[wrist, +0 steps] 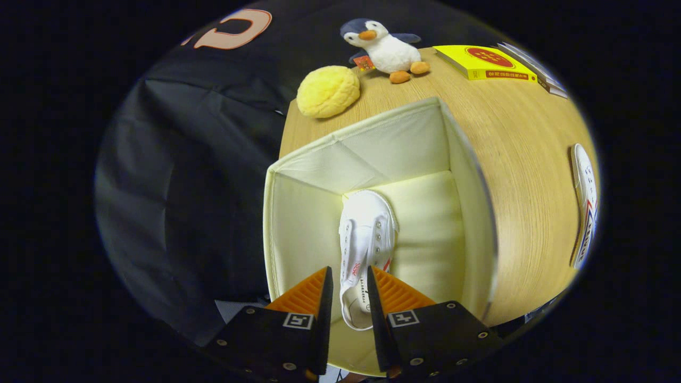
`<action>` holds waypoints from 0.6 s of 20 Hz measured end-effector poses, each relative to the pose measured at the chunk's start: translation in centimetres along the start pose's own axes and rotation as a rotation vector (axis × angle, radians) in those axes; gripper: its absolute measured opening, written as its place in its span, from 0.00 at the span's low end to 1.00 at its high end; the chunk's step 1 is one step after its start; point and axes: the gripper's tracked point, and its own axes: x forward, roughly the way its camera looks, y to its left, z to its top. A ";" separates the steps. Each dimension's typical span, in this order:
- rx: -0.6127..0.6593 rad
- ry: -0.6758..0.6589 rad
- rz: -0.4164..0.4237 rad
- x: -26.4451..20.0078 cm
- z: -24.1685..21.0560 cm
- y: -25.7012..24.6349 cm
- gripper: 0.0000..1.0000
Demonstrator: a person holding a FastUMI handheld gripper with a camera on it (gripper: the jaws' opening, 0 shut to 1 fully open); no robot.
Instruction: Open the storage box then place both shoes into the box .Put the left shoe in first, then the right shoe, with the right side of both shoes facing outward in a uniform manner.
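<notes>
The cream fabric storage box (468, 213) stands open on the wooden table. I look down into it. One white lace-up shoe (367, 234) is inside, toe pointing to the box's far wall and heel between my fingers. My gripper (349, 279) is narrowed on the heel end of this shoe, just above the box's near rim. The other white shoe (584, 207) lies on its side on the table, well to the right of the box.
Beyond the box, a yellow round plush (327, 91) and a penguin plush (384, 49) sit on the table (532, 159). A yellow book (483, 63) and further books (534, 69) lie at the far right. The table edge runs just left of the box.
</notes>
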 end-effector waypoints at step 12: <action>-0.197 -0.284 -0.047 -13.1 3.9 -13.4 0.78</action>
